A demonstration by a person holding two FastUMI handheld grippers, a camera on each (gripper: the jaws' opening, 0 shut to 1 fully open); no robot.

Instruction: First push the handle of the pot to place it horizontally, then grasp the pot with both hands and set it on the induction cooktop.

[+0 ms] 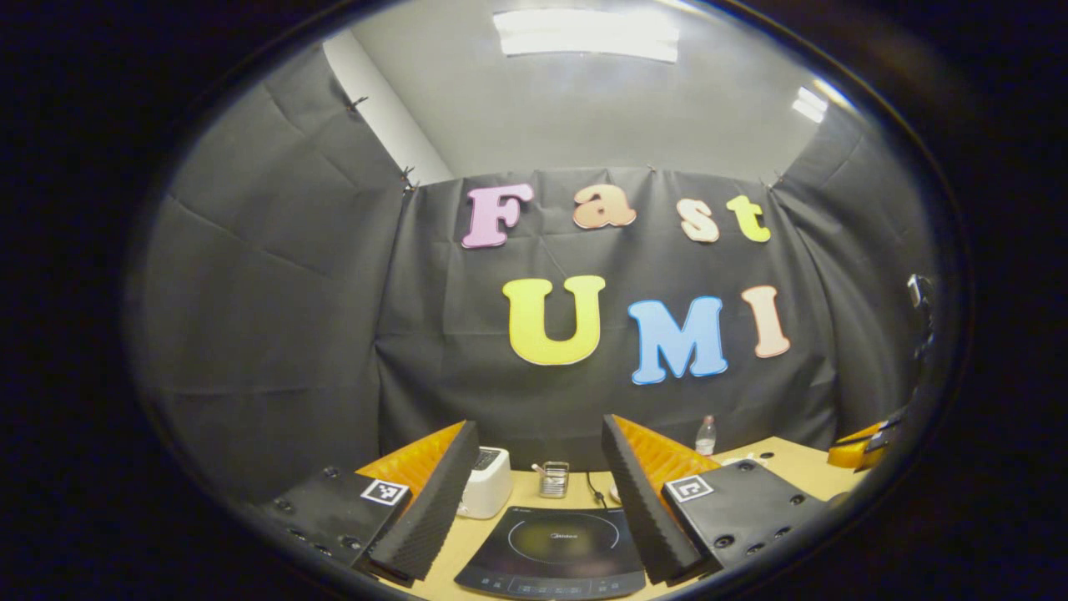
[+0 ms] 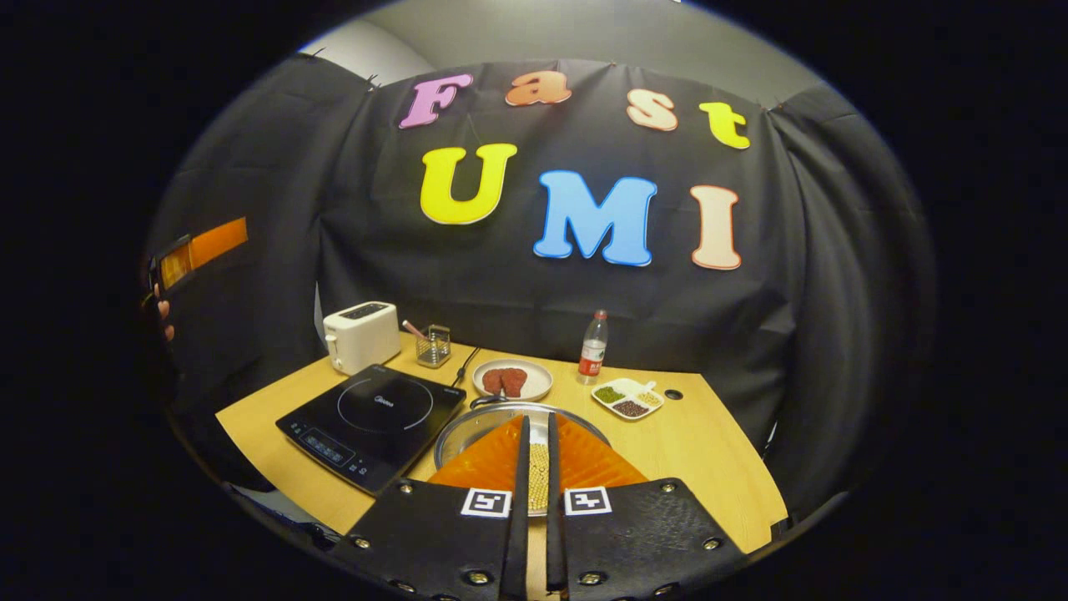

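Wooden and pale, the surface (image 2: 701,451) is being seen in the right gripper view with a row of containers laid out on it. A metal pot (image 2: 467,430) is sitting near the middle, just right of the induction cooktop (image 2: 371,424) and not on it; much of it is being hidden by the right tool (image 2: 534,467), whose fingers are being held almost together, with only a narrow slit between them, clamped on nothing. Through that slit small yellowish grains are being shown inside the pot. The pot's dark handle (image 2: 488,401) is being seen at its far rim; how it is lying cannot be told. Just beyond the pot, a white plate (image 2: 512,380) is carrying two reddish pieces of meat. To its right, a divided white dish (image 2: 627,398) is holding green, dark and pale grains in separate compartments. A plastic bottle (image 2: 592,348) is standing upright at the far edge. A small wire basket (image 2: 433,345) with a stick in it is standing beside a white toaster (image 2: 361,335) at the far left.

In the left gripper view, the left tool (image 1: 538,492) is being held wide apart and empty above the cooktop.
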